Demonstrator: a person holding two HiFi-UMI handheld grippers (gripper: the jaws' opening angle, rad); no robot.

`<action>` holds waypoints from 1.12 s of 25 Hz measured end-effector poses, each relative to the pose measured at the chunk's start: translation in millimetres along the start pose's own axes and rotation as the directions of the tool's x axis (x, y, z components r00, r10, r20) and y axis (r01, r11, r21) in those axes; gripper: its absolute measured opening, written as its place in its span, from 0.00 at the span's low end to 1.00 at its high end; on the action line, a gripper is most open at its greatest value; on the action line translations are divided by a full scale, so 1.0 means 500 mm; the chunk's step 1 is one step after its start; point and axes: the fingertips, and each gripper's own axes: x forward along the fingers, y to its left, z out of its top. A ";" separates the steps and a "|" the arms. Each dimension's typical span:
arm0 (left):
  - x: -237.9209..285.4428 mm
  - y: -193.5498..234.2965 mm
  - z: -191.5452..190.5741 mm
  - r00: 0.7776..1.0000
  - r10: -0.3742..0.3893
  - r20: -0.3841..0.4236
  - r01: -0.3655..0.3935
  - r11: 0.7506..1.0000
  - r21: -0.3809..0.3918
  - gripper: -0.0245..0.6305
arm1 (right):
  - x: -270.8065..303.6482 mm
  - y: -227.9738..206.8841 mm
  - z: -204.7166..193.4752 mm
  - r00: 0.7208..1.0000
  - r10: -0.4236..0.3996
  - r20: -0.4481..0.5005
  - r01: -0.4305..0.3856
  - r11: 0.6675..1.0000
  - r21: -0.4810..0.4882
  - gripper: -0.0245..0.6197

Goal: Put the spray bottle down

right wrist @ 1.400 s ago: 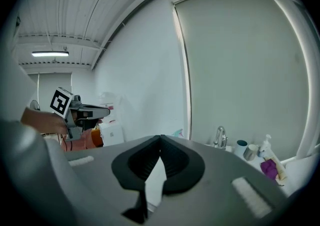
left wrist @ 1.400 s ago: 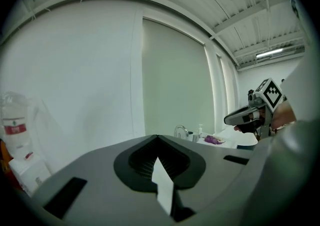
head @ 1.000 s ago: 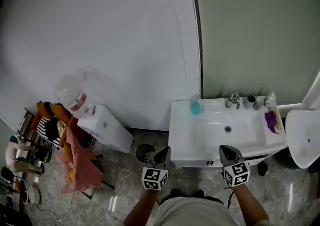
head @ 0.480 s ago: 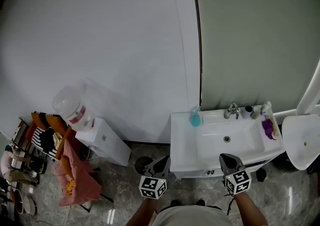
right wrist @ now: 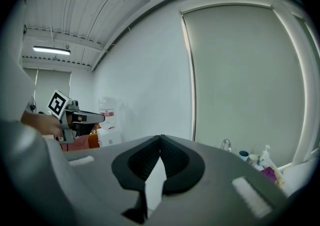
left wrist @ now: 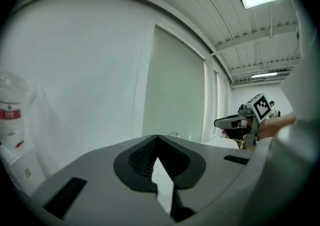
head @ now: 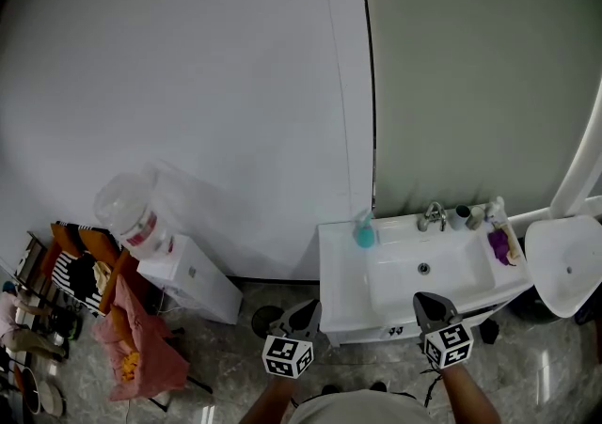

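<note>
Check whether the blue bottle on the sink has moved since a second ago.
No. The blue bottle still stands at the sink's back left corner, left of the tap; only the view shifted.

At one o'clock from me, the washbasin [head: 343, 272] looks glossy white ceramic, its faucet [head: 433, 215] shiny metal. The floor [head: 226, 380] is polished stone. My left gripper [left wrist: 157, 139] is matt grey plastic with ribbed black pads [left wrist: 142, 157].

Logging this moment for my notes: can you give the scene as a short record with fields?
Left hand-held gripper: shut, empty, before the sink
Right hand-held gripper: shut, empty
White bottle: upright, sink's back right corner
Teal bottle: back left corner
Purple cloth: on right rim, beside white bottle
Faucet: back centre
</note>
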 end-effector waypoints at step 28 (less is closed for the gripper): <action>0.000 0.013 -0.006 1.000 0.022 -0.002 -0.022 1.000 -0.018 0.05 | 0.010 -0.002 0.002 1.000 0.009 0.000 -0.009 1.000 -0.002 0.05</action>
